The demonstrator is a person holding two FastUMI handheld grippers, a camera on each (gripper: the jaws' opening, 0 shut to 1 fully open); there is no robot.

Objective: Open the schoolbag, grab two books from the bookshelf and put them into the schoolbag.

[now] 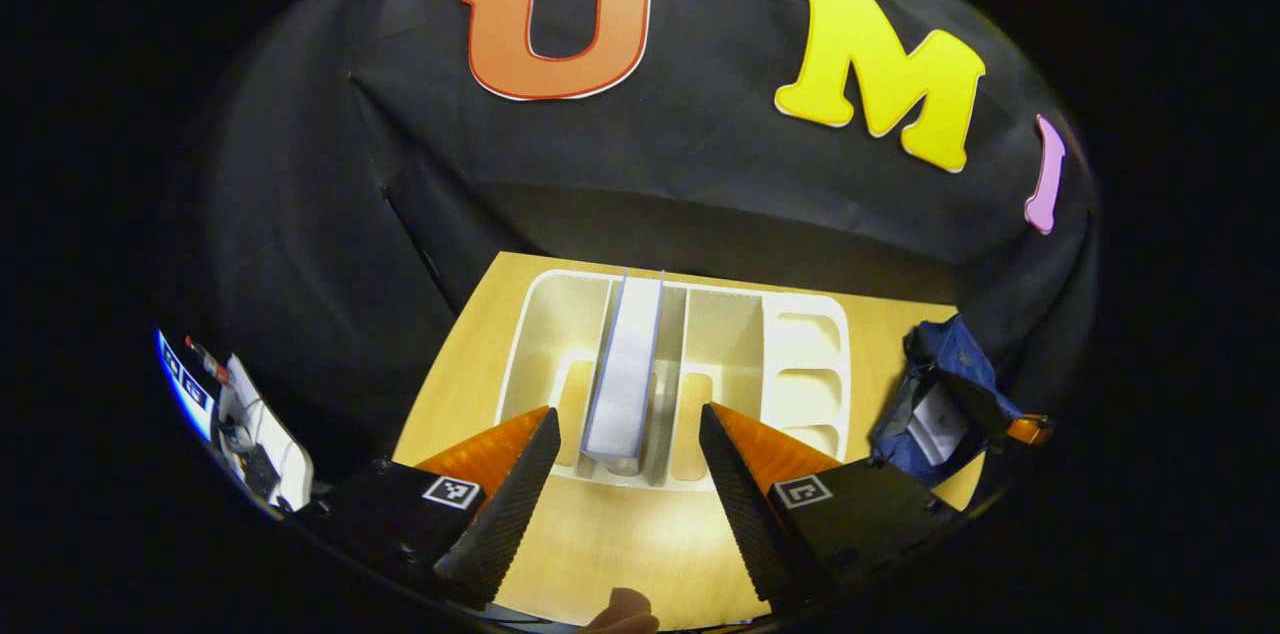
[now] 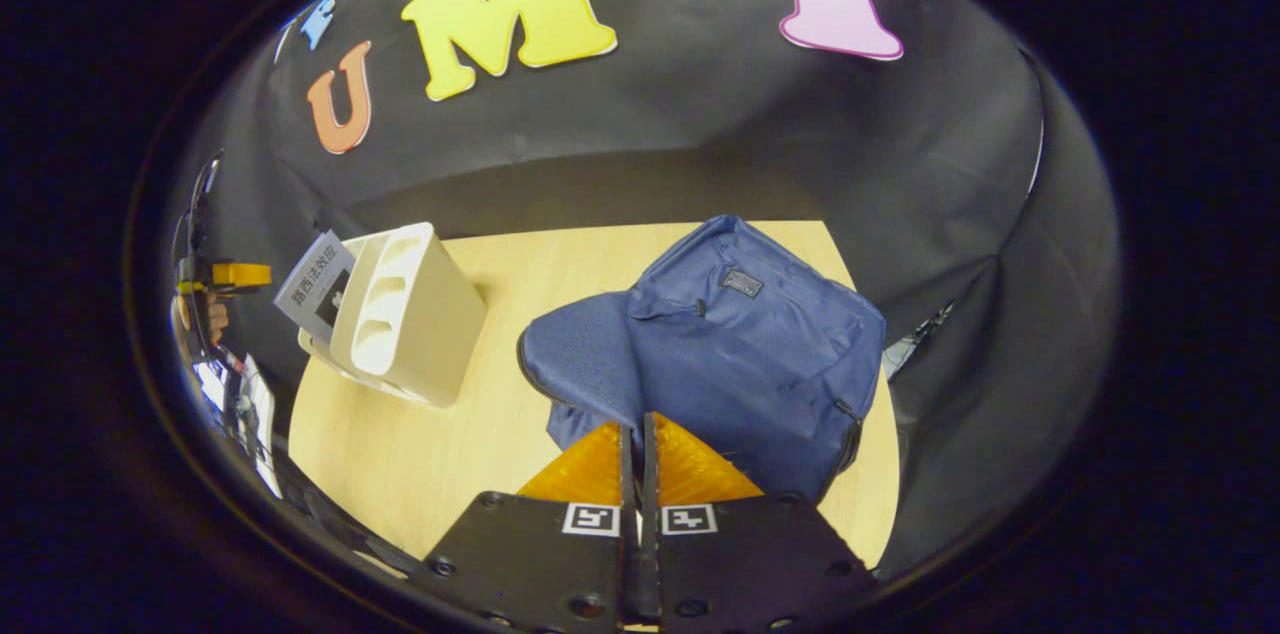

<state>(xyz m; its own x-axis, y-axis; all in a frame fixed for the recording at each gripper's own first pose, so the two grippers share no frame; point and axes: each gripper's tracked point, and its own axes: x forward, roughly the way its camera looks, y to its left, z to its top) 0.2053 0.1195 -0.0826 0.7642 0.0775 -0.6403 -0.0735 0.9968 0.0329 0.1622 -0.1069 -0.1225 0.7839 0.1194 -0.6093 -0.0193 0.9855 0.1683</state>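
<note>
White-spined book (image 1: 625,369) stands ahead between the wide-open, empty left gripper (image 1: 628,489); fetching step, next close on it. Right gripper (image 2: 636,462) pinches the schoolbag (image 2: 740,344).

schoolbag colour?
Navy blue schoolbag, with a small dark patch near its top. It shows best in the right gripper view.

**Colours I see on the table**

The table (image 2: 420,454) is light wood, a pale yellow-brown. The bookshelf (image 1: 800,354) on it is cream-white, plain, with no pattern. The book (image 1: 625,374) standing in it has white page edges and a thin blue-grey cover line. In the right gripper view, I see its cover is white-grey with dark print. The schoolbag (image 2: 740,364) is dark navy blue, with a small grey label patch.
</note>
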